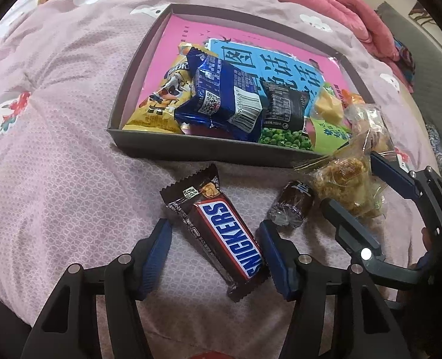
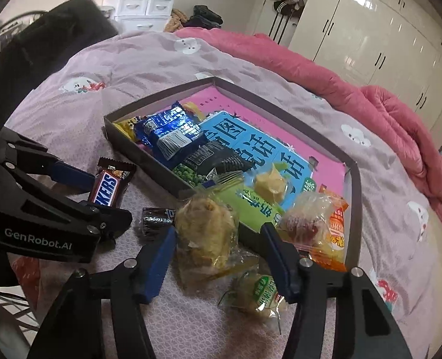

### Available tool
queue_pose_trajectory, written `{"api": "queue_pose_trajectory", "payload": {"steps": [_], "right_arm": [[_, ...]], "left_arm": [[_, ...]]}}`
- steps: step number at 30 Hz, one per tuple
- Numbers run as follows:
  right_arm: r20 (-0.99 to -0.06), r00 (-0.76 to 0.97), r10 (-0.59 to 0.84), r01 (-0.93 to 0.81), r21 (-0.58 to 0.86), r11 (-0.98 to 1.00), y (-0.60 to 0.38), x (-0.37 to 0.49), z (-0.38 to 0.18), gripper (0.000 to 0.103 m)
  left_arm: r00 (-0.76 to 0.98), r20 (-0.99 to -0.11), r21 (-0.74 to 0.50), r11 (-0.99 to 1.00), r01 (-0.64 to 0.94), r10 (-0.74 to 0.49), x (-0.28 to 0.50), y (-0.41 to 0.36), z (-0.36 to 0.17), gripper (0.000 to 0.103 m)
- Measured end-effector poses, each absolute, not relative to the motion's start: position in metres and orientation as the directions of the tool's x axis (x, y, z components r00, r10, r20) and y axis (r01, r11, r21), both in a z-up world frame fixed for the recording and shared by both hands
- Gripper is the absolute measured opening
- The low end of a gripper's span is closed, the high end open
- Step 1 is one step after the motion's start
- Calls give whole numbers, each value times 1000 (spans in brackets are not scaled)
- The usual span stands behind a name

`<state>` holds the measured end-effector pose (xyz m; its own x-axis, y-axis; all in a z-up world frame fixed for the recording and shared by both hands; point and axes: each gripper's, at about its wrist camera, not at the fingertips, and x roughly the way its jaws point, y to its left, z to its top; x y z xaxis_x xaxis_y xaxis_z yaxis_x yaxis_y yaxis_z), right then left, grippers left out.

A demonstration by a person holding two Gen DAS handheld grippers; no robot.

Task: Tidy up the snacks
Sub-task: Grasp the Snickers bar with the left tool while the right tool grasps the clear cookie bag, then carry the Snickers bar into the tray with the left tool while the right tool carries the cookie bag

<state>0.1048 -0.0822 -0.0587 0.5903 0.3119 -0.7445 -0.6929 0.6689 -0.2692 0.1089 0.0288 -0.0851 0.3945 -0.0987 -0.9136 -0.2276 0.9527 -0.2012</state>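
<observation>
The snacks were partly tidied. Many packets already lay in the grey box (image 1: 209,149) on the bed (image 1: 56,164): a blue packet (image 1: 221,95), a yellow packet (image 1: 164,104), a black packet (image 1: 285,107) and a green pea packet (image 1: 283,139), all piled toward the box's near edge. An orange packet (image 2: 336,224) and a clear-wrapped cake (image 2: 304,218) sat in its near right corner.

Some snacks were still out on the bed, just in front of the box's near edge. These were the Snickers bar (image 1: 223,233), a small dark candy (image 1: 291,206), a clear bag of puffed rice cake (image 2: 206,227) and a small green-label bag (image 2: 259,294).

The Snickers bar lay flat. Its long side ran slanted, from the near right up toward the far left, with its top end pointing at the box's near left corner.

The left claw (image 1: 218,257) stood released, one finger on each side of the bar, and not touching it.

The right claw (image 2: 218,257) was around the rice cake bag. Its left finger was right up against the wrapper, but a gap showed at the other side, so it was not clenched on it yet.

I think four snacks were left to put away.
</observation>
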Motion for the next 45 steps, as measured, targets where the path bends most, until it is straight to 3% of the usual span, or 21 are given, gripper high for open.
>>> {"api": "queue_pose_trajectory", "payload": {"steps": [2, 8, 16, 28, 45], "right_arm": [[-738, 593, 322, -693, -264, 671, -83, 104, -57, 49], [-734, 580, 353, -700, -228, 676, -86, 103, -53, 41], [-716, 526, 459, -691, -45, 722, -103, 105, -36, 40], [-677, 508, 532, -647, 107, 755, -120, 115, -21, 40], [-639, 542, 546, -628, 124, 768, -128, 115, -8, 40]], "left_arm": [[397, -913, -197, 953, -230, -93, 110, 28, -86, 61], [411, -910, -173, 953, -247, -59, 111, 30, -87, 48], [439, -895, -212, 943, -257, -81, 107, 41, -84, 33], [485, -868, -240, 943, -229, -104, 92, 45, -66, 30], [559, -824, -236, 952, -193, -91, 87, 40, -29, 30]]}}
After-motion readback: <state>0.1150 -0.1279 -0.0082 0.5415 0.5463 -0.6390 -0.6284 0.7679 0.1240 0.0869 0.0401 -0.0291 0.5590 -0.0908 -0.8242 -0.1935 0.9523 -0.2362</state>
